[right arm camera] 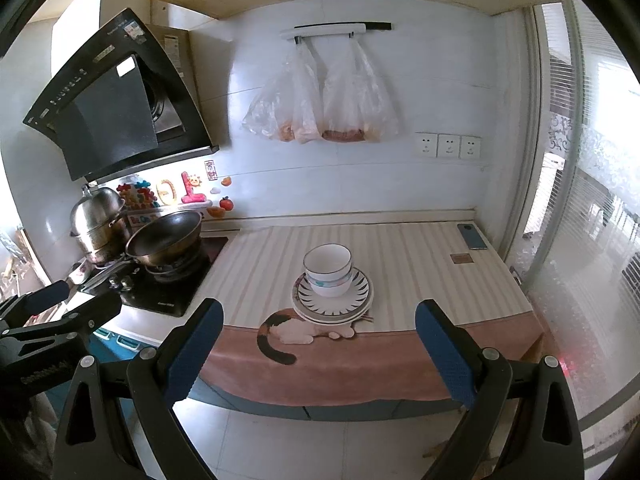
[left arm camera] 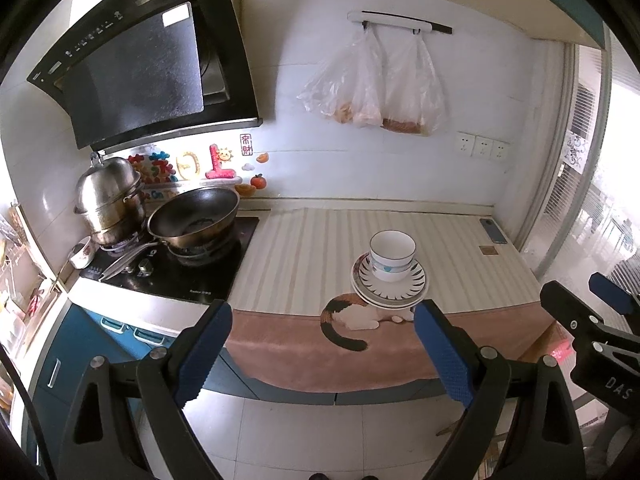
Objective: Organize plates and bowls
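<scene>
I have both grippers hanging short of the counter, the left gripper (left arm camera: 324,344) and the right gripper (right arm camera: 320,344) each with blue-padded jaws spread wide and nothing between them. Two nested white ceramic bowls (left arm camera: 392,255) sit on a stack of white plates with dark-rayed rims (left arm camera: 390,290), near the front edge of the striped cloth with a cat picture (left arm camera: 304,248), right of the black wok (left arm camera: 194,216)
</scene>
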`<action>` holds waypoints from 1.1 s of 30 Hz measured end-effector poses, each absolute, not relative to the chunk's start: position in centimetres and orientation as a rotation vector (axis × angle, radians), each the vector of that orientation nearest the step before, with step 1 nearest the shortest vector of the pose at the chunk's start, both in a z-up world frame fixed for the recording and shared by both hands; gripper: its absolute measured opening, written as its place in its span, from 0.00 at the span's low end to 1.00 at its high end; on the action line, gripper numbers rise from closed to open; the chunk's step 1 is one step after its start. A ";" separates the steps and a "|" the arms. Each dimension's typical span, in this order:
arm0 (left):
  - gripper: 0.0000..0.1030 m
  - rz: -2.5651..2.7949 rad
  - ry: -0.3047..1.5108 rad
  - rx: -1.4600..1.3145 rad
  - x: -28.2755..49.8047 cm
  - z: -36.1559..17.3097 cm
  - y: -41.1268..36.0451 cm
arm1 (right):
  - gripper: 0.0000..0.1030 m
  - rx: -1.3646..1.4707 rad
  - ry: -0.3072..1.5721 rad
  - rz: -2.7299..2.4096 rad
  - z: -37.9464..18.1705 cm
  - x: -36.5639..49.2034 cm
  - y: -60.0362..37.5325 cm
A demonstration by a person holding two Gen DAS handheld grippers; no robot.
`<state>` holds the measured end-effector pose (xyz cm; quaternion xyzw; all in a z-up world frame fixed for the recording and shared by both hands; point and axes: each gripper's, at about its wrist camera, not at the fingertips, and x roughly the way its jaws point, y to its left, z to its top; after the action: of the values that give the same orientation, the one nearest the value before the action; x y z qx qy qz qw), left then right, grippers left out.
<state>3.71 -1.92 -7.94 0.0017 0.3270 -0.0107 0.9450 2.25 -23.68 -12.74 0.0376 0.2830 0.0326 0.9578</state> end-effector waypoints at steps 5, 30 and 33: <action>0.91 -0.022 0.668 0.002 3.5 -7.9 -2.1 | 0.96 0.082 0.582 0.069 -12.9 2.4 -23.9; 0.91 -0.023 0.667 0.008 3.6 -8.0 -1.8 | 0.96 0.074 0.597 0.085 -13.1 3.2 -24.1; 0.91 -0.017 0.657 0.011 3.2 -8.0 -1.7 | 0.96 0.073 0.597 0.085 -13.1 3.4 -24.1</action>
<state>3.20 -1.67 -8.03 0.0054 0.3227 -0.0086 0.9464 3.42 -24.11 -13.10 0.0360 0.2941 0.0420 0.9542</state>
